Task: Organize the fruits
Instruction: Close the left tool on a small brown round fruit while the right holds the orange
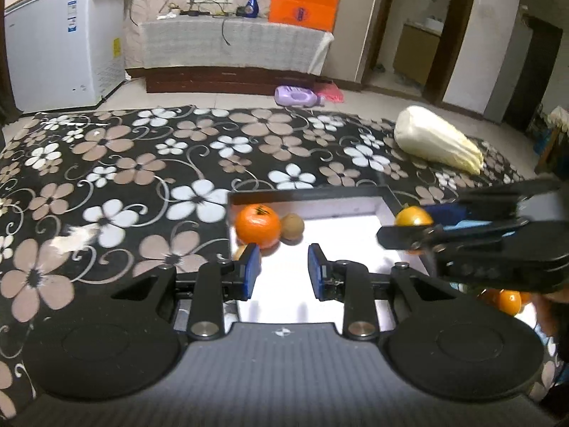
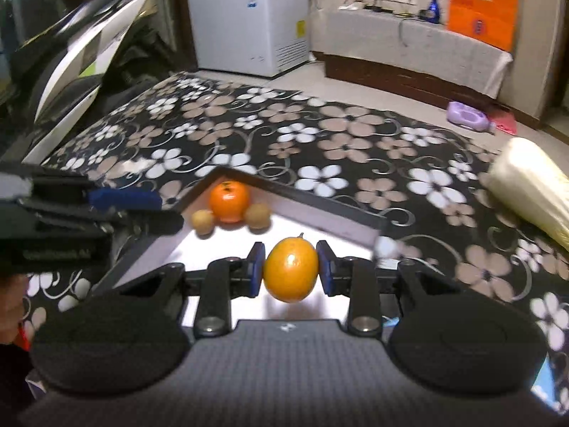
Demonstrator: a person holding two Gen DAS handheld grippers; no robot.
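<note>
My right gripper (image 2: pixel 290 270) pinches a yellow-orange fruit (image 2: pixel 290 269), both blue pads pressed flat on its sides, short stem pointing up. It hangs clear above the white floor of the tray (image 2: pixel 320 210), near the tray's right wall. From the left wrist view the same fruit (image 1: pixel 412 216) pokes out past the right gripper's (image 1: pixel 409 229) fingertips, over the tray's (image 1: pixel 309 195) right edge.

My left gripper (image 1: pixel 284 272) has nothing between its pads; a gap shows, with only white tray floor behind it. By its narrow gap I take it as about as closed as it goes. It hovers over the tray's near-left part. In the right wrist view the left gripper (image 2: pixel 167 213) comes in from the left edge, side-on, its tips at the tray's left wall.

In the tray's far-left corner: an orange (image 1: pixel 258 226) with its stem end up, a brown round fruit (image 1: pixel 292 227) touching its right side, and a second small tan fruit (image 2: pixel 203 220) on its left, mostly hidden behind my left finger in the left wrist view.

More orange fruit (image 1: pixel 509 300) shows low right, below the right gripper, partly hidden and blurred.

The tray sits on a black floral cloth (image 1: pixel 142 163). A napa cabbage (image 1: pixel 435 138) lies on the cloth, well apart from the tray, far right.
</note>
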